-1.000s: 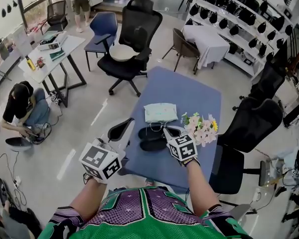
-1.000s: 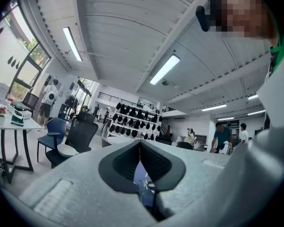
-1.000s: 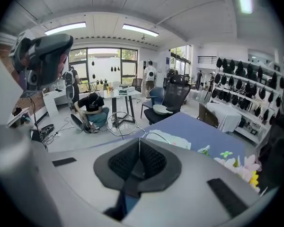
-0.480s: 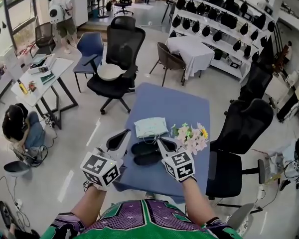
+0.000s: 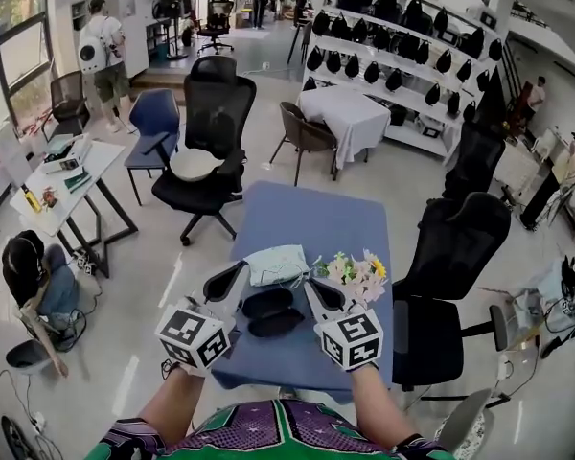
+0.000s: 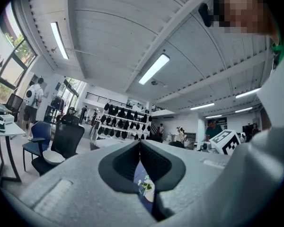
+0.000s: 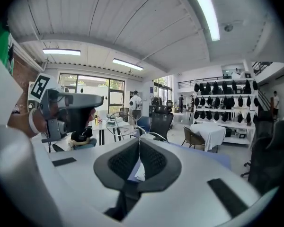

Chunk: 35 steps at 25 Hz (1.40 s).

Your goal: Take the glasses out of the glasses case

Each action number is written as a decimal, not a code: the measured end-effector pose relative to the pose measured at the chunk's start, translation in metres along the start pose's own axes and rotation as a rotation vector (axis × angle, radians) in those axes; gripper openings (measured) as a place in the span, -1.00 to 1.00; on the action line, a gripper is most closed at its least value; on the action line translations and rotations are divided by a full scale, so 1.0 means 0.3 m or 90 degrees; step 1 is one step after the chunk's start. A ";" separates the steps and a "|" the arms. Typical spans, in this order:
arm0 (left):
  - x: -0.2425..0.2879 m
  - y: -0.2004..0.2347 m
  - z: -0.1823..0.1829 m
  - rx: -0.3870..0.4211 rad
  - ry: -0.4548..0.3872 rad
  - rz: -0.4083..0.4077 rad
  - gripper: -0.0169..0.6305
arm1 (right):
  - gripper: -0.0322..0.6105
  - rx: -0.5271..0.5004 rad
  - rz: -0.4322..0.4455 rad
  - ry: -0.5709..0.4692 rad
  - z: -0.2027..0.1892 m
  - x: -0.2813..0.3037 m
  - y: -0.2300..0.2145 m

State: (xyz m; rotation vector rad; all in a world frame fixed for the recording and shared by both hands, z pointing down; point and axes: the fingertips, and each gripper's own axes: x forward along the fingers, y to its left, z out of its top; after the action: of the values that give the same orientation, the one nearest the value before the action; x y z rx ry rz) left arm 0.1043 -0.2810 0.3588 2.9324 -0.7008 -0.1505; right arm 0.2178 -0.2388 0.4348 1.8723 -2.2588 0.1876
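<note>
At left: left gripper (image 6: 140, 143) pressed together on nothing, over the near left edge of the blue worktop (image 5: 316, 209). In the middle: open black glasses case (image 5: 271, 312) flat on the worktop, apparently emptied. At right: right gripper (image 7: 139, 141) pinching the glasses (image 7: 119, 124) by thin wire beside one lens, held above the case. Probably very light, springy and easily bent, with lenses prone to scratches. Best gripped gently on the frame wire, never on a lens.

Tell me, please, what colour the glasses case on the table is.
Black; the glasses case shows best in the head view, lying on the blue table.
</note>
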 end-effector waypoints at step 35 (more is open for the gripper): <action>-0.099 0.040 0.087 0.023 -0.033 0.040 -0.90 | -0.87 -0.005 -0.136 -0.181 0.281 -0.207 -0.121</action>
State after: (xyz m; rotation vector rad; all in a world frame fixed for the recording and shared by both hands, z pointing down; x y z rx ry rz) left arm 0.0694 -0.2807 0.3368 2.9462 -0.8094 -0.2112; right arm 0.2583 -0.2052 0.3373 2.2415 -2.1972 -0.1277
